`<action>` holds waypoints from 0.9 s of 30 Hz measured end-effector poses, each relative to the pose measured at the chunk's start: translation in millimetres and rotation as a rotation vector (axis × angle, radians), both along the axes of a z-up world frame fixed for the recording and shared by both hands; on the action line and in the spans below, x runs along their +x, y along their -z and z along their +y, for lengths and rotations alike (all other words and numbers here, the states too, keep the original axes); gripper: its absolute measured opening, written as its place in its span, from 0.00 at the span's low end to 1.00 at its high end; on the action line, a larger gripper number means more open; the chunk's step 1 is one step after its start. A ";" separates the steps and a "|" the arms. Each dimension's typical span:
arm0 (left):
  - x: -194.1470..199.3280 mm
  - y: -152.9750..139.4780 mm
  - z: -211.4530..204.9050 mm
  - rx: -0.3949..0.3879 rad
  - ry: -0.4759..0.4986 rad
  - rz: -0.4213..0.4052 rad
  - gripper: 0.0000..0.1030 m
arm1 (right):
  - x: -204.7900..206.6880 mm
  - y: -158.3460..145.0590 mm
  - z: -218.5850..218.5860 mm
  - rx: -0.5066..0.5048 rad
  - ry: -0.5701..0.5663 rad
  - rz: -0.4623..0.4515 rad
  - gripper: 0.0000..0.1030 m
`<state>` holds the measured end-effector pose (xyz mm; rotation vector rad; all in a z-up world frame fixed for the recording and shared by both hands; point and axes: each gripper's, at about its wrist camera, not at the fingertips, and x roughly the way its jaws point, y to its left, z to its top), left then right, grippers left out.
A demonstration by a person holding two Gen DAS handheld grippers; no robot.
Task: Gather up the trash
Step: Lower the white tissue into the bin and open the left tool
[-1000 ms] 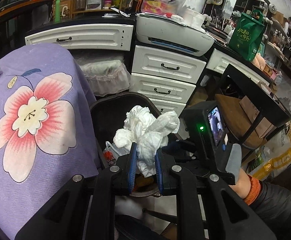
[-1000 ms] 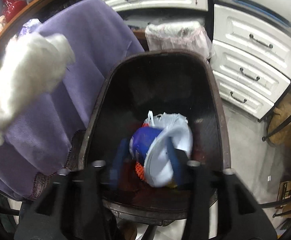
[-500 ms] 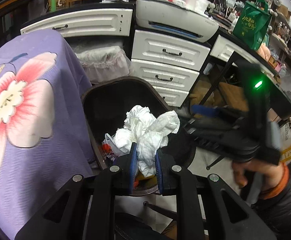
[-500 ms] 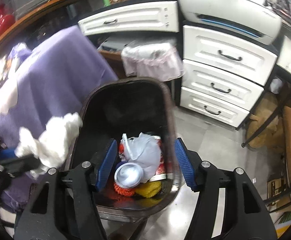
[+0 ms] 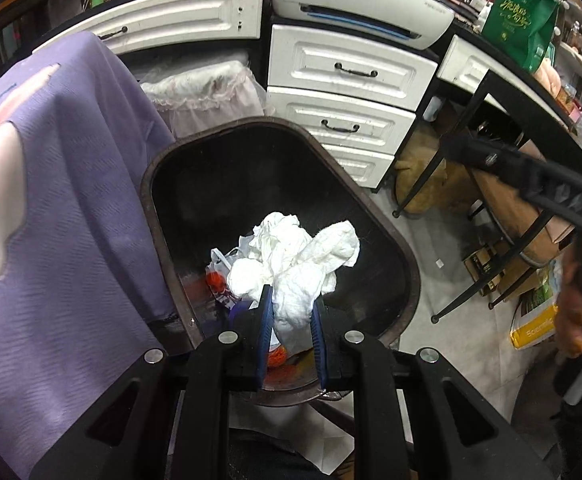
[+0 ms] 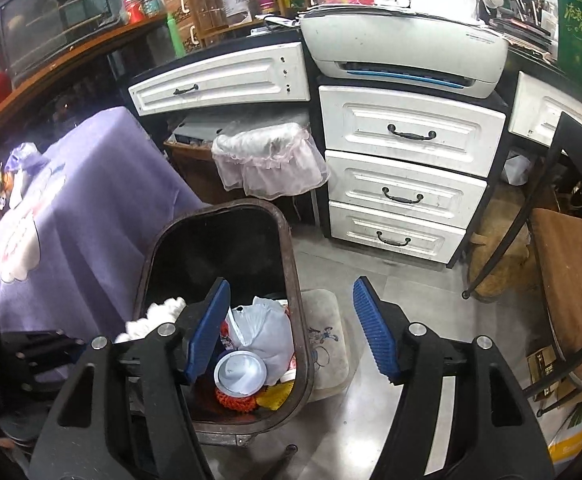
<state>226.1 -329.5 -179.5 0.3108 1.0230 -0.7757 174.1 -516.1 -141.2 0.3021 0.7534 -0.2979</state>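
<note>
White and crumpled, the wad of tissue paper (image 5: 291, 264) is sitting pinched between the blue pads of my left gripper (image 5: 289, 334), which is nearly closed and pressing on its narrow lower end. Its long axis is running up the left wrist view, away from the pads, and at the far end it is spreading into three puffy lobes, one drooping to the right. I am holding it over the open mouth of the dark oval trash bin (image 5: 391, 236), above the rubbish inside.

I am counting one wad, one bin, and two grippers. In the bin I am seeing one round white plastic lid (image 6: 239, 372), one pale crinkled plastic bag (image 6: 267, 336) beside it, and one orange knitted piece (image 6: 235, 402) just below the lid.

My right gripper (image 6: 291, 330) is standing wide apart with nothing between its blue pads; its jaws have just been opening, and it is hanging over the bin's right rim. The purple flowered cloth (image 5: 71, 200) is draping just beside the bin's left wall.
</note>
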 end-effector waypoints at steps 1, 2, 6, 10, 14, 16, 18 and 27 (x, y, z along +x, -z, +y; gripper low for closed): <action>-0.3 1.9 -1.5 0.006 0.004 -0.001 0.19 | -0.2 0.0 0.2 0.003 0.002 -0.001 0.63; -0.5 3.2 -3.5 0.012 0.006 -0.006 0.19 | 0.0 0.0 1.1 0.006 -0.001 -0.002 0.63; 0.0 6.2 -5.8 0.027 0.014 -0.018 0.37 | 0.9 -2.6 4.8 0.000 -0.010 -0.004 0.63; -3.7 2.0 -4.4 0.013 0.006 -0.044 0.61 | 2.5 -5.0 6.6 0.018 -0.004 -0.010 0.63; -11.9 -7.4 -1.7 0.001 0.024 -0.078 0.72 | 2.4 -10.6 7.2 0.031 -0.006 -0.024 0.68; -17.0 -15.9 1.8 -0.016 0.036 -0.091 0.72 | 1.6 -15.1 8.0 0.026 -0.006 -0.037 0.69; -22.7 -26.5 6.3 -0.046 0.051 -0.104 0.75 | 1.6 -20.1 10.4 0.023 -0.014 -0.050 0.72; -46.1 -100.4 60.3 -0.256 0.038 -0.247 0.91 | 5.3 -53.3 27.1 0.066 -0.026 -0.141 0.73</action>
